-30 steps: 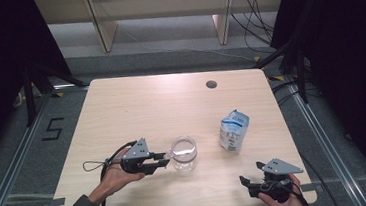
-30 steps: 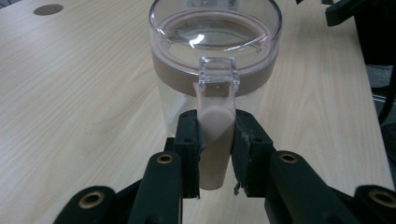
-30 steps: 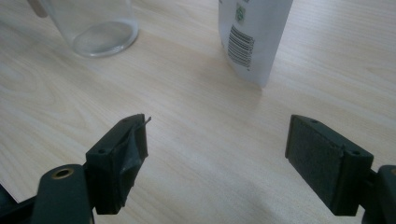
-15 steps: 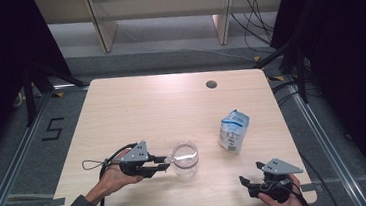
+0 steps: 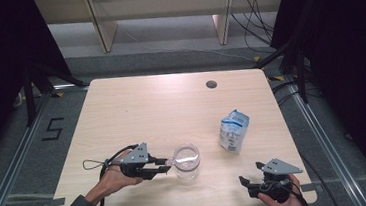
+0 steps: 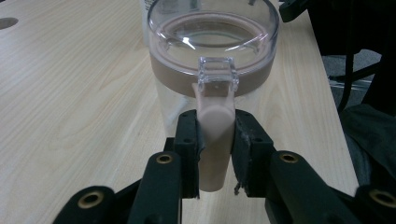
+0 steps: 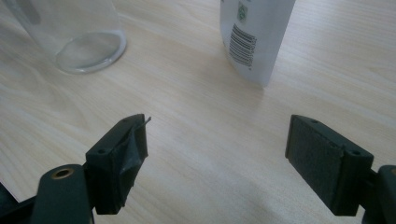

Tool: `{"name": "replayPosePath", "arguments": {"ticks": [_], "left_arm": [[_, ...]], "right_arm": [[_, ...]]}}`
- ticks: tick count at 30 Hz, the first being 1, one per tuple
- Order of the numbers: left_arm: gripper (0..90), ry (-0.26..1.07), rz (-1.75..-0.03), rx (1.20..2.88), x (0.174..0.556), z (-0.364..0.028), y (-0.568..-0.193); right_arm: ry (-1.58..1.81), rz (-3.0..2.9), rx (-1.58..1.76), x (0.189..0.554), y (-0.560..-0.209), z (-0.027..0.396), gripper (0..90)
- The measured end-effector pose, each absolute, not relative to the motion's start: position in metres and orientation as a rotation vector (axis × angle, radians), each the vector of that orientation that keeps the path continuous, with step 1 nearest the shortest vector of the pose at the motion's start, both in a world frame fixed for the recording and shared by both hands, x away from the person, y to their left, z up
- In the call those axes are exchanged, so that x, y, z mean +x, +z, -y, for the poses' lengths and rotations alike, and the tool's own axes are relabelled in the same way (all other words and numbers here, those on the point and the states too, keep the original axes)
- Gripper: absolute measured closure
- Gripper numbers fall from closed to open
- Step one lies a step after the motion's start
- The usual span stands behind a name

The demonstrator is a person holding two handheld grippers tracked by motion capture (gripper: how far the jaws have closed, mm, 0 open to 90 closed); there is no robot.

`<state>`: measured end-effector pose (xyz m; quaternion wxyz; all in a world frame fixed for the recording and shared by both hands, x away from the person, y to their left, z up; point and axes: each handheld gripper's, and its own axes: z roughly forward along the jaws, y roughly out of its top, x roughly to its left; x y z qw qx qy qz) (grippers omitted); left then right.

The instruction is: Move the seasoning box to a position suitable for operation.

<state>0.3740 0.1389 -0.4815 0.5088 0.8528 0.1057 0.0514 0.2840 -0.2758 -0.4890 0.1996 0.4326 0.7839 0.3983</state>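
The left gripper (image 5: 162, 166) is clamped on the beige handle (image 6: 215, 140) of the clear jug (image 5: 186, 160), both pads pressing its sides (the handle hangs down from the jug's beige collar). The jug stands upright near the table's (image 5: 146, 106) front edge, with a white pouch (image 5: 234, 131) standing near it on the right. The right gripper (image 5: 246, 184) sits at the front right corner, jaws spread wide with nothing between them, probably just above the wood.
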Motion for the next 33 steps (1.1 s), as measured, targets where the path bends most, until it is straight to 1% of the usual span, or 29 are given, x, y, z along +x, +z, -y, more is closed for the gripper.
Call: {"name": "replayPosePath", "arguments": {"ticks": [2,3,4,5,6,8,10,11,12,16,17,20,21,22,26,31,32,33], "left_arm": [[71.7,0.133,-0.255,2.063,0.374,-0.139,-0.482],[69.0,0.126,-0.253,2.064,0.374,-0.139,-0.482],[65.7,0.131,-0.288,2.059,0.373,-0.138,-0.483],[60.3,0.155,-0.288,2.068,0.373,-0.138,-0.483],[55.2,0.144,-0.304,2.065,0.372,-0.138,-0.483],[53.4,0.136,-0.296,2.057,0.370,-0.138,-0.482],[46.4,0.152,-0.305,2.051,0.369,-0.139,-0.479],[41.5,0.155,-0.351,2.047,0.368,-0.140,-0.478],[38.6,0.159,-0.345,2.044,0.369,-0.142,-0.477],[34.8,0.174,-0.408,2.001,0.364,-0.150,-0.475],[34.1,0.181,-0.409,1.991,0.364,-0.152,-0.474],[33.7,0.190,-0.454,1.944,0.360,-0.157,-0.471],[32.8,0.187,-0.510,1.932,0.358,-0.158,-0.470],[31.5,0.179,-0.518,1.912,0.358,-0.160,-0.470],[28.7,0.170,-0.581,1.851,0.354,-0.160,-0.466],[32.7,0.160,-0.630,1.783,0.350,-0.160,-0.461],[34.2,0.170,-0.640,1.780,0.350,-0.160,-0.459],[35.7,0.165,-0.640,1.765,0.350,-0.160,-0.458]], "right_arm": [[1.114,-2.193,1.209,0.284,-0.489,0.276,21.7],[1.120,-2.202,1.217,0.284,-0.489,0.276,21.7],[1.126,-2.207,1.220,0.284,-0.489,0.276,21.7],[1.125,-2.207,1.217,0.284,-0.489,0.276,21.7],[1.121,-2.204,1.222,0.284,-0.489,0.275,21.7],[1.114,-2.191,1.209,0.284,-0.489,0.276,21.7],[1.114,-2.191,1.209,0.284,-0.489,0.276,21.7],[1.108,-2.185,1.215,0.283,-0.489,0.276,21.7],[1.114,-2.190,1.214,0.284,-0.489,0.276,21.7],[1.108,-2.197,1.216,0.283,-0.489,0.277,21.7],[1.114,-2.189,1.261,0.281,-0.489,0.275,21.7],[1.123,-2.202,1.229,0.282,-0.489,0.277,21.7],[1.121,-2.197,1.258,0.280,-0.489,0.276,21.7],[1.111,-2.192,1.203,0.282,-0.489,0.278,21.6],[1.124,-2.195,1.240,0.281,-0.489,0.277,21.6],[1.117,-2.207,1.186,0.283,-0.490,0.277,21.6],[1.132,-2.200,1.275,0.279,-0.489,0.274,21.6],[1.125,-2.195,1.215,0.282,-0.490,0.276,21.5]]}}
